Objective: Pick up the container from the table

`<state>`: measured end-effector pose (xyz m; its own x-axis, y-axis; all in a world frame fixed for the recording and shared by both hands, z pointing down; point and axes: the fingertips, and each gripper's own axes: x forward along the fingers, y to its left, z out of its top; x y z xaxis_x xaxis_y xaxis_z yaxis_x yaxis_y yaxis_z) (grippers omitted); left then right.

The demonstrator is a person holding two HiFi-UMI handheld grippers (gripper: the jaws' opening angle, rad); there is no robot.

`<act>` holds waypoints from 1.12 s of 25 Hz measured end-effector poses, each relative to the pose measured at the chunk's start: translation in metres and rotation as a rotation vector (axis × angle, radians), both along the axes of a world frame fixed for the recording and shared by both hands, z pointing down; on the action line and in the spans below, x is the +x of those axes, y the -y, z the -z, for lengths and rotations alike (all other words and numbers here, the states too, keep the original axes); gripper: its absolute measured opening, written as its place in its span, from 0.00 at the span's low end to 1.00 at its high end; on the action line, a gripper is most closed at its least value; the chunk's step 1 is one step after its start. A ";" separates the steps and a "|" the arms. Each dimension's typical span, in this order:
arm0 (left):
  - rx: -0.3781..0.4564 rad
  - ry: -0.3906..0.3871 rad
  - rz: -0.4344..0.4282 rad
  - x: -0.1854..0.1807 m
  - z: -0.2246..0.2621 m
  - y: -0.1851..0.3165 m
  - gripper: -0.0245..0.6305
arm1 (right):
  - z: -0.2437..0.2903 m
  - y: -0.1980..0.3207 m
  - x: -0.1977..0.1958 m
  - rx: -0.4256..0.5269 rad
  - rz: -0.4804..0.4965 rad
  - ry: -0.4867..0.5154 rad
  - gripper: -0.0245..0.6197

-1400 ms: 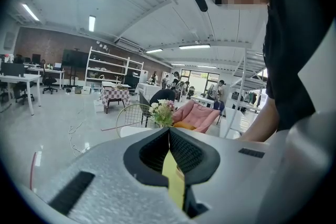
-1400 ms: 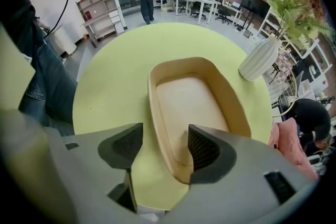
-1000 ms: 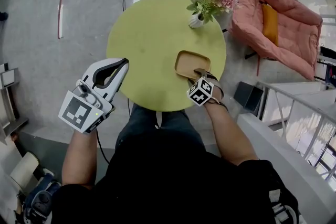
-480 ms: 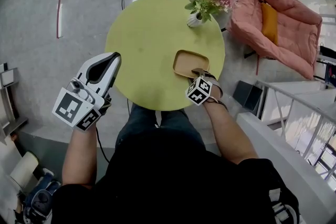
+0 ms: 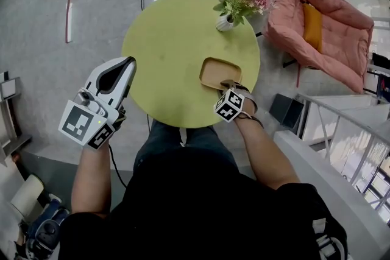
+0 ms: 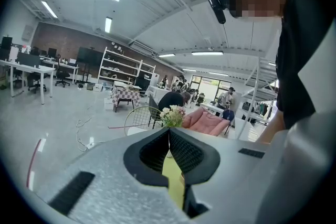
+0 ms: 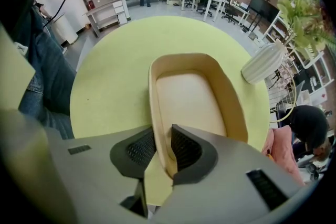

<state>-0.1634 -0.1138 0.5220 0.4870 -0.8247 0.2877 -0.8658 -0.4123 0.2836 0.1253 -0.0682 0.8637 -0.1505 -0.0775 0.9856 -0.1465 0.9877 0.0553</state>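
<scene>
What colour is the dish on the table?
The dish is light tan; the right gripper view shows it best.

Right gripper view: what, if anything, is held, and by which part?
The right gripper has just been closing its jaws on the container, gripping the near rim wall, one pad inside, one outside. The left gripper is shut, holding nothing.

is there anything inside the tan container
No, the container shows only its bare pale floor in the right gripper view.
</scene>
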 end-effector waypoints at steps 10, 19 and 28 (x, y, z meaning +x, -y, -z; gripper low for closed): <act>0.012 0.024 -0.010 0.008 0.006 -0.002 0.06 | -0.001 -0.008 -0.001 -0.025 0.042 -0.020 0.08; 0.028 0.047 -0.013 0.009 0.014 -0.010 0.06 | 0.007 -0.008 -0.001 -0.027 0.062 -0.030 0.06; 0.042 0.058 -0.024 0.018 0.023 -0.016 0.06 | 0.016 -0.009 0.005 -0.027 0.050 -0.027 0.06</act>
<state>-0.1454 -0.0973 0.4992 0.4905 -0.8248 0.2813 -0.8699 -0.4438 0.2154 0.1302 -0.0593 0.8476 -0.1263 -0.0441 0.9910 -0.0961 0.9949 0.0320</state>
